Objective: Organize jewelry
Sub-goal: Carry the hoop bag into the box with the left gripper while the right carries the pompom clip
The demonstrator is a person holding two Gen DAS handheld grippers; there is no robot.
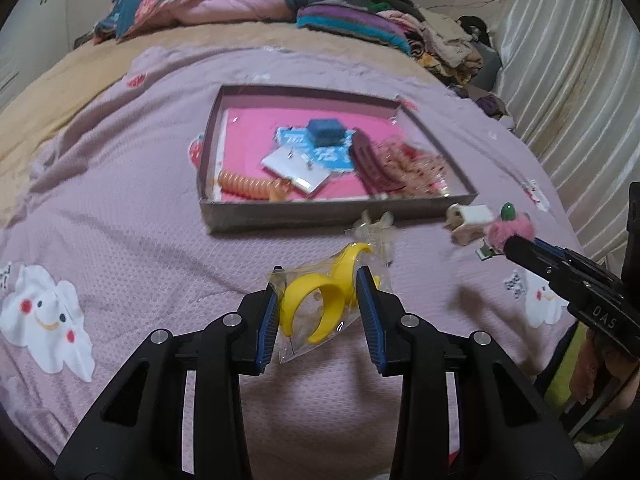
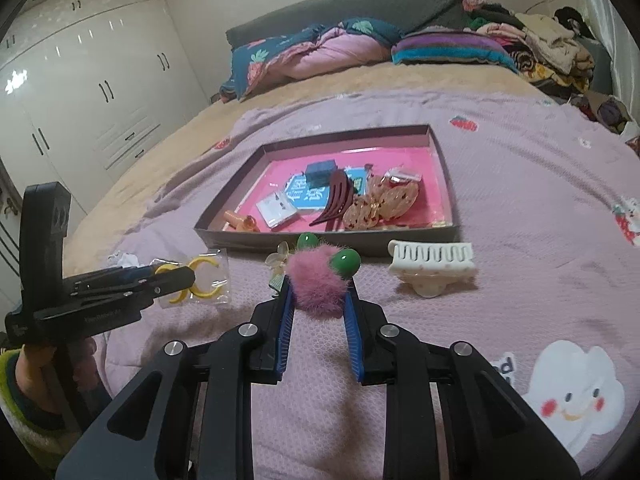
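One shallow box (image 2: 444, 168) with a pink floor lies on the bed's lilac blanket (image 2: 520, 208), holding one maroon comb (image 2: 334, 196), one blue case (image 2: 320, 170), and one orange coil tie (image 1: 244, 186). One white claw clip (image 2: 434, 266) lies just beside the box.

Left tool (image 1: 320, 300): narrow, clamped on one clear packet of yellow rings (image 1: 320, 304).

Right tool (image 2: 318, 292): narrow, clamped on one pink pompom clip (image 2: 318, 276) bearing two green beads.
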